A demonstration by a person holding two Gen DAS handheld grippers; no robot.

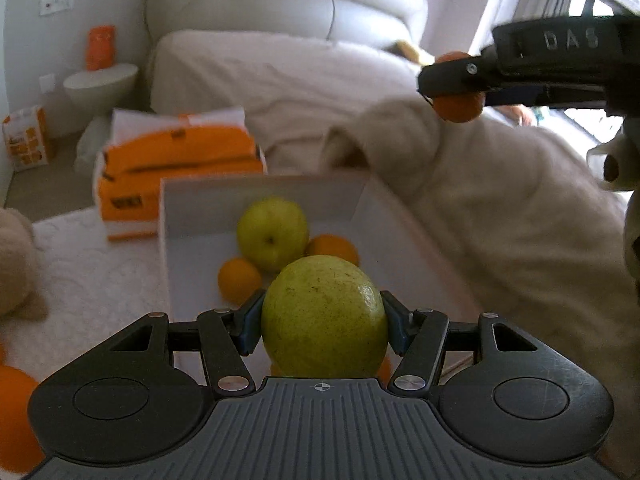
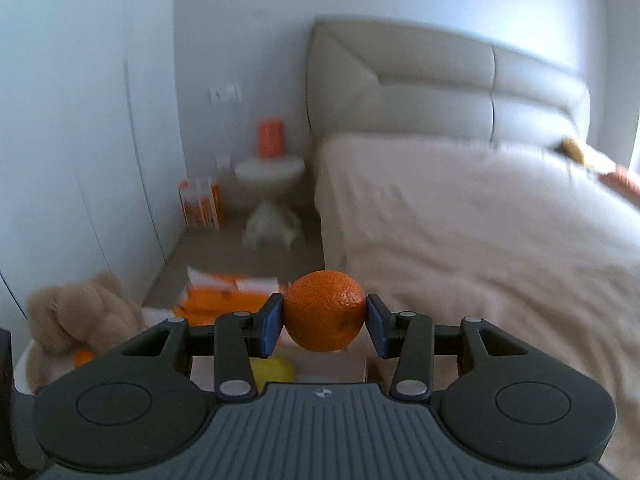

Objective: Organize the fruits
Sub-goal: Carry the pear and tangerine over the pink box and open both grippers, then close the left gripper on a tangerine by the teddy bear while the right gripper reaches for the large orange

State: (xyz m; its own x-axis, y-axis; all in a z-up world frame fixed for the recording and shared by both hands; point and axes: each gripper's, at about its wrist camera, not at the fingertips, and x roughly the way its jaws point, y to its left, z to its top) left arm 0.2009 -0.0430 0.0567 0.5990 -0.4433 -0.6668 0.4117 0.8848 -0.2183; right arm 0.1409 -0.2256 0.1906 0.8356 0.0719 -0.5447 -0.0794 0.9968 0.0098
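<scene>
My left gripper [image 1: 323,320] is shut on a large yellow-green pear-like fruit [image 1: 324,316] and holds it above a white open box [image 1: 192,200]. The box holds a green apple [image 1: 273,233] and two oranges [image 1: 239,280] [image 1: 334,248]. My right gripper [image 2: 325,318] is shut on an orange [image 2: 325,310]. In the left wrist view it hangs higher at the upper right with that orange [image 1: 458,108]. A yellow-green fruit [image 2: 274,370] shows below it in the right wrist view.
A bed with a beige cover [image 1: 500,208] lies right of the box. Orange packages [image 1: 180,168] stand behind the box on a white rug [image 1: 92,280]. A plush toy [image 2: 80,312] and a loose orange [image 1: 16,408] lie at the left. A round side table [image 2: 269,170] stands by the wall.
</scene>
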